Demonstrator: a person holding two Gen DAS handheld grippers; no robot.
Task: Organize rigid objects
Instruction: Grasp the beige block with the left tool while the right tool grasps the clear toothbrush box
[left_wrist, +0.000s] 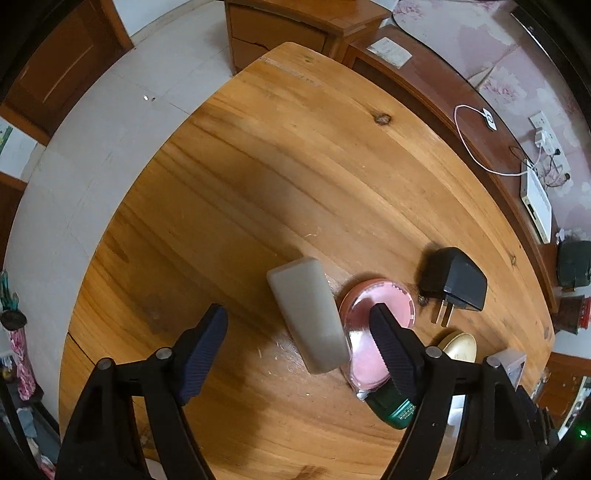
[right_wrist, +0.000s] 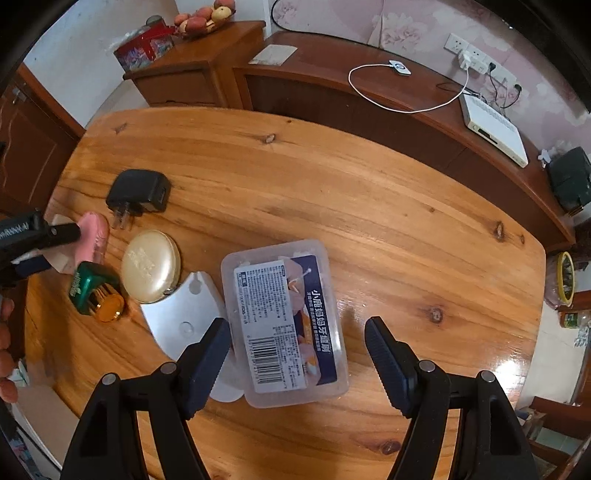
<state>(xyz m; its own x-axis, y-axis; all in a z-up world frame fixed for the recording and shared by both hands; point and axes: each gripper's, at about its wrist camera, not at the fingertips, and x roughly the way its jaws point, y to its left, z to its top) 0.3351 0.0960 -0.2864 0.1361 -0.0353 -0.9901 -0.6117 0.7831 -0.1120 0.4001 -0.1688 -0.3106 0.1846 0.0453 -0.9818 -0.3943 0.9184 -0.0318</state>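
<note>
A varnished wooden table shows glossy grain and dark knots. On it, a clear plastic box carries a printed paper label. Left of the box lie a smooth pearly gold compact, a matt black plastic charger with metal prongs, and a frosted grey block.

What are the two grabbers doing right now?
Left gripper: jaws open around the grey block, not gripping.
Right gripper: jaws open over the clear box, holding nothing.
</note>
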